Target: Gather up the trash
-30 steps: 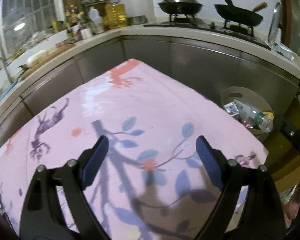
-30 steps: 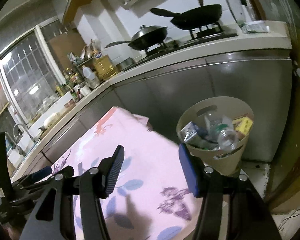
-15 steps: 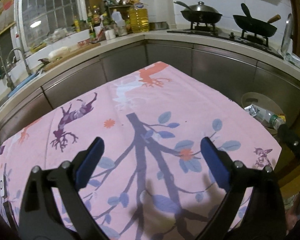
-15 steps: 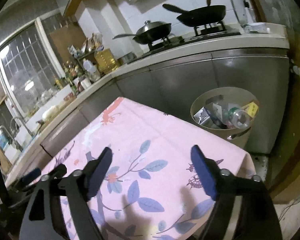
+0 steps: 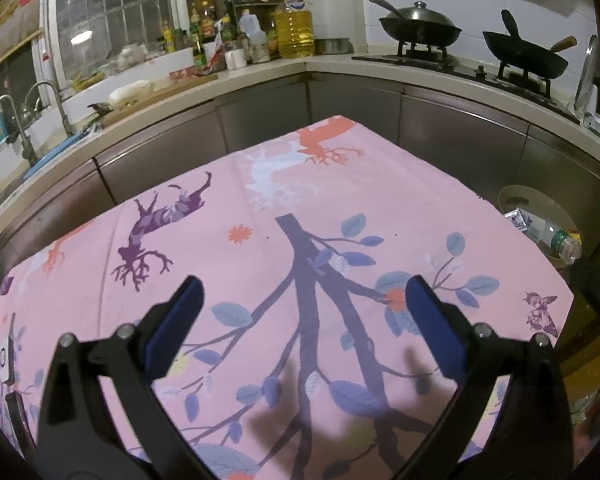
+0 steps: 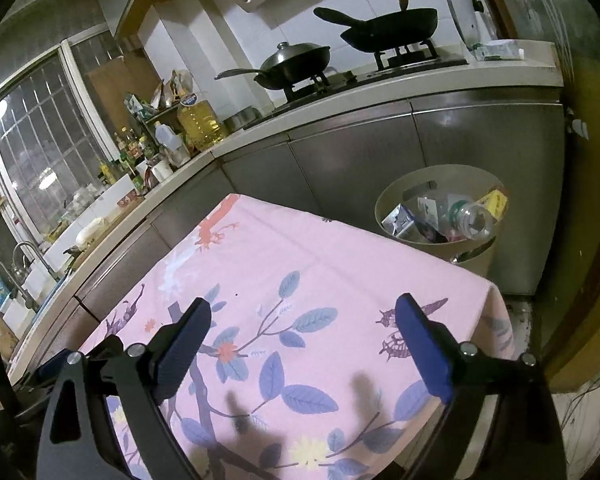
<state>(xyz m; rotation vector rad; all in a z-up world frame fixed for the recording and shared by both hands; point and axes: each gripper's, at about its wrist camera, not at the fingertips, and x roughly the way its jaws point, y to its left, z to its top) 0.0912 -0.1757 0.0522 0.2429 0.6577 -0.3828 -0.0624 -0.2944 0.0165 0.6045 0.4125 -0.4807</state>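
Nearby, full bin [image 6: 436,216] beside tablecloth [image 6: 300,264], woks [image 6: 384,28] behind

Home kitchen: woks [image 5: 420,26] on stove, sink faucet [image 5: 52,108].

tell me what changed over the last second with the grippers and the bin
Both grippers drew back from the trash bin: it sits farther off in both views and more pink tablecloth shows. The right gripper has gone from fairly narrow to wide and its jaws are opening; the left gripper is opening too. Nothing lies between either pair. The bin's bottle and cartons stayed put.
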